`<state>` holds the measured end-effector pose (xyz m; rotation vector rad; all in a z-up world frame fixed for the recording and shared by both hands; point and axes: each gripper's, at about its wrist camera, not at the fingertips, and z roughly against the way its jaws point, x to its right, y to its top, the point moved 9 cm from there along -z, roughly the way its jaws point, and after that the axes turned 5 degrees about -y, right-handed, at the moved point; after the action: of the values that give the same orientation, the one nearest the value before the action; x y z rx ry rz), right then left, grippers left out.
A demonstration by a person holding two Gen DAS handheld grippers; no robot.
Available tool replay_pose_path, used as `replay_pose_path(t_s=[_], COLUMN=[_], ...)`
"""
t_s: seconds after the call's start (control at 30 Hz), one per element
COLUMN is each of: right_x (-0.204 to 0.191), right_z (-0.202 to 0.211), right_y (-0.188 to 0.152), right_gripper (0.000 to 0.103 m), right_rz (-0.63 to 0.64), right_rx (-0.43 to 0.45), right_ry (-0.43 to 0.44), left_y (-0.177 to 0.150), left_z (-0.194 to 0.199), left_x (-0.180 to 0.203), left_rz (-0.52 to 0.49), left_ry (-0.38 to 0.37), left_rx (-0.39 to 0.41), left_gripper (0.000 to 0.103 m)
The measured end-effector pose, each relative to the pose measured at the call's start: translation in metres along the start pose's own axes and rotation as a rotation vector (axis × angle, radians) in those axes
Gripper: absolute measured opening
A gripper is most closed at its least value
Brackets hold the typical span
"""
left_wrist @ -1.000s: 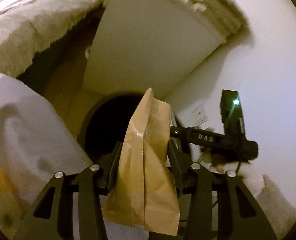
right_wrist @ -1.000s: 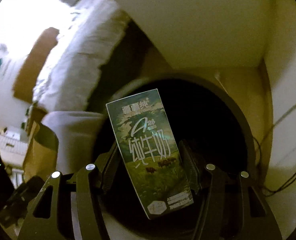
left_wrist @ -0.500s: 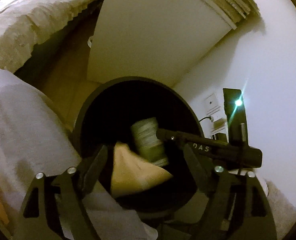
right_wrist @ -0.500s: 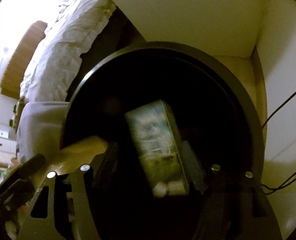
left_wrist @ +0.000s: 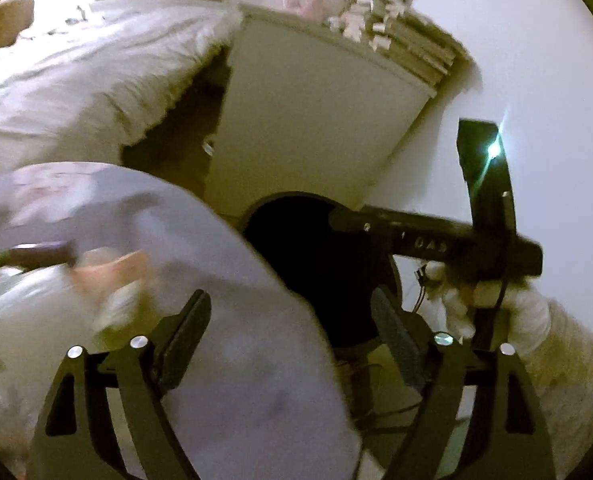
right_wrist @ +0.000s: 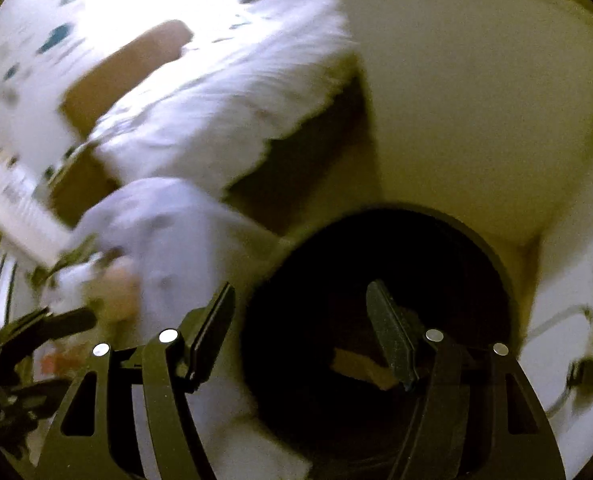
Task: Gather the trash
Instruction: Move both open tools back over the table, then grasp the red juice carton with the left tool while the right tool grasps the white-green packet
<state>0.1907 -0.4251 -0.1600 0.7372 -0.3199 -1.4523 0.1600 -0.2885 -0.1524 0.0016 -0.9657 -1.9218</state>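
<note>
The bed (left_wrist: 96,80) fills the upper left of both views, with a pale cabinet (left_wrist: 308,120) standing beside it against the wall. The black round bin (right_wrist: 376,300) sits on the floor at the foot of that cabinet, and a pale draped cloth (left_wrist: 216,280) covers the surface just left of the bin. In the right wrist view the bin mouth lies directly ahead of and below the right tongs (right_wrist: 300,332), whose jaws stand apart with nothing between them. A tan scrap of trash (right_wrist: 360,366) lies at the bin bottom. The left tongs (left_wrist: 292,340) are opening, empty, and straddle the cloth edge with the bin ahead and to the right. Judgement: remaining trash appears to lie left, on the blurred cluttered surface (right_wrist: 76,288); the left tongs are nearer to it.
</note>
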Motion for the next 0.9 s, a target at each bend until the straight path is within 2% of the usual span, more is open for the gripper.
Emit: replay_pose_path(t_s=[0.13, 0.23, 0.33, 0.47, 0.63, 0.73, 0.77, 0.83, 0.9], right_x=[-0.070, -0.102, -0.131, -0.153, -0.174, -0.186, -0.189, -0.193, -0.197], right_z=[0.005, -0.002, -0.020, -0.043, -0.066, -0.078, -0.080, -0.083, -0.083], right_y=[-0.007, -0.014, -0.028, -0.045, -0.057, -0.062, -0.063, -0.063, -0.062], right_gripper=[0.068, 0.068, 0.068, 0.068, 0.068, 0.062, 0.057, 0.053, 0.047], right_rz=[0.088, 0.070, 0.023, 0.040, 0.039, 0.052, 0.055, 0.065, 0.071], right_rx=[-0.054, -0.125, -0.226, -0.297, -0.337, -0.342, -0.340, -0.325, -0.317], right_ry=[0.104, 0.146, 0.178, 0.136, 0.110, 0.093, 0.092, 0.081, 0.086], left_y=[-0.026, -0.053, -0.079, -0.109, -0.121, -0.122, -0.120, -0.122, -0.124], left_z=[0.060, 0.099, 0.117, 0.127, 0.123, 0.120, 0.119, 0.118, 0.116], left_x=[-0.032, -0.059, -0.084, -0.115, -0.131, -0.132, -0.131, -0.130, -0.131], left_rz=[-0.043, -0.073, -0.100, -0.128, -0.118, -0.124, -0.131, -0.141, -0.144], left_ry=[0.087, 0.149, 0.188, 0.232, 0.218, 0.208, 0.204, 0.196, 0.199], left_rx=[0.050, 0.055, 0.024, -0.010, -0.029, -0.033, -0.032, -0.035, -0.051], left_gripper=[0.085, 0.085, 0.085, 0.085, 0.084, 0.084, 0.082, 0.071, 0.064])
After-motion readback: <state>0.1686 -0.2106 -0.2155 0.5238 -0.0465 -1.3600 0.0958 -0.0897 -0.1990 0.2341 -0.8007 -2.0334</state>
